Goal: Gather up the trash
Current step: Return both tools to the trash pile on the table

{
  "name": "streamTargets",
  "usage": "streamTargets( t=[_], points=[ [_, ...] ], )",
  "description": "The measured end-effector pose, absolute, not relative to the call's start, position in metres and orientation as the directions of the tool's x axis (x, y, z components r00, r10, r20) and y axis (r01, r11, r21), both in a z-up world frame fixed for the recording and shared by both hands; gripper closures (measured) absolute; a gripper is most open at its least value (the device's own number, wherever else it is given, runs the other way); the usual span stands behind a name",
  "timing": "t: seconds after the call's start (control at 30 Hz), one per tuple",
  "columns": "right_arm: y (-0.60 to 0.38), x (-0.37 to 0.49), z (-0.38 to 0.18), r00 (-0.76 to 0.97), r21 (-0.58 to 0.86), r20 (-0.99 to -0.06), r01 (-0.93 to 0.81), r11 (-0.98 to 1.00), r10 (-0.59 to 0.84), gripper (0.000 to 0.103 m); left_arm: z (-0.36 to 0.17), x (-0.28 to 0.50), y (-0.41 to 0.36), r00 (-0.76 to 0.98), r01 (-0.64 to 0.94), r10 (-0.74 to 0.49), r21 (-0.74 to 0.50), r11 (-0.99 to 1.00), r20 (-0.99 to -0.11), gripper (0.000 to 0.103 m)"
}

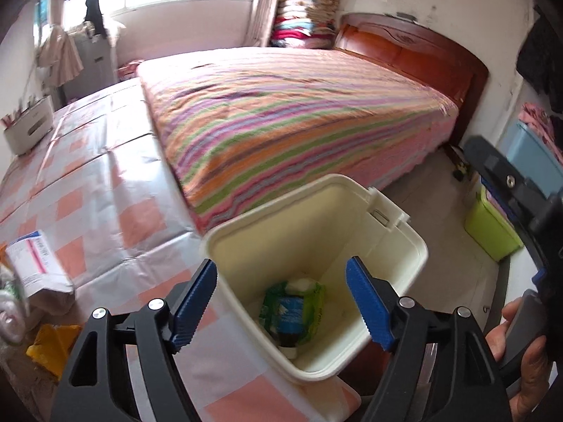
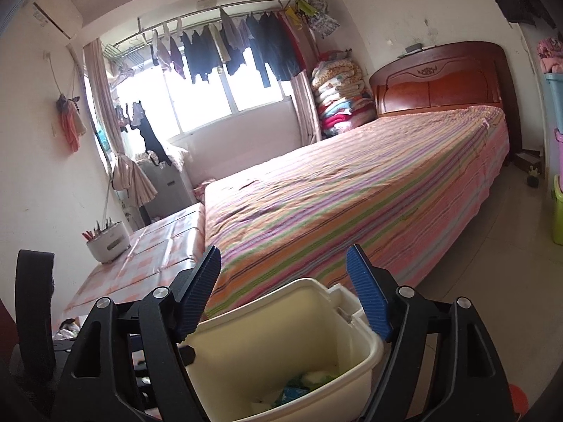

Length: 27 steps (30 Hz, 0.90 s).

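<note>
My left gripper [image 1: 281, 302] hangs over the cream bin [image 1: 404, 246], jaws spread, nothing between them. A green wrapper [image 1: 299, 302] lies at the bin's bottom. My right gripper [image 2: 283, 288] is also spread and empty, just above the bin's rim. More trash [image 1: 38, 270] sits on the checkered table [image 1: 105, 176].

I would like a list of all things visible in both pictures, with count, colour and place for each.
bin: one, cream, beside the table, open
wrapper: one, green and blue, inside the bin
table: one, orange-checked cover, left of the bed
box: one, white, on the table
yellow packet: one, table edge
holder: one, white, far end of the table
bed: one, striped cover
folded quilts: one pile, beside the headboard
green tub: one, on the floor
left tool: open, over the bin
right tool: open, empty
hand: one, lower right
</note>
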State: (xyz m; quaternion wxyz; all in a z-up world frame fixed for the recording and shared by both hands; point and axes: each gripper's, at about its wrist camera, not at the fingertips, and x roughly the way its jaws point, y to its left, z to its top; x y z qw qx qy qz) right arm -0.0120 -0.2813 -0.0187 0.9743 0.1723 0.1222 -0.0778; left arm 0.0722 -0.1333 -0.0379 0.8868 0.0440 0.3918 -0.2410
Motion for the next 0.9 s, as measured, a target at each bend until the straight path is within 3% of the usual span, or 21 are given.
streamTargets(
  t=[0.23, 0.5, 0.83, 0.9],
  points=[
    [-0.232, 0.009, -0.019, 0.949, 0.275, -0.313, 0.057, 0.96, 0.034, 0.025, -0.018, 0.07, -0.066, 0.64, 0.348, -0.365, -0.169, 0.922, -0.676, 0.029],
    [-0.125, 0.032, -0.016, 0.876, 0.183, -0.385, -0.236, 0.954, 0.29, 0.025, 0.006, 0.05, 0.029, 0.731, 0.178, -0.247, -0.171, 0.969, -0.636, 0.029],
    [-0.028, 0.044, -0.032, 0.704, 0.125, -0.52, -0.496, 0.859, 0.483, 0.025, -0.002, 0.013, 0.147, 0.724, -0.094, 0.001, -0.097, 0.991, -0.69, 0.029],
    [-0.019, 0.042, -0.039, 0.663, 0.147, -0.542, -0.529, 0.835, 0.516, 0.025, -0.007, 0.003, 0.16, 0.725, -0.111, 0.003, -0.113, 0.987, -0.689, 0.029]
  ],
)
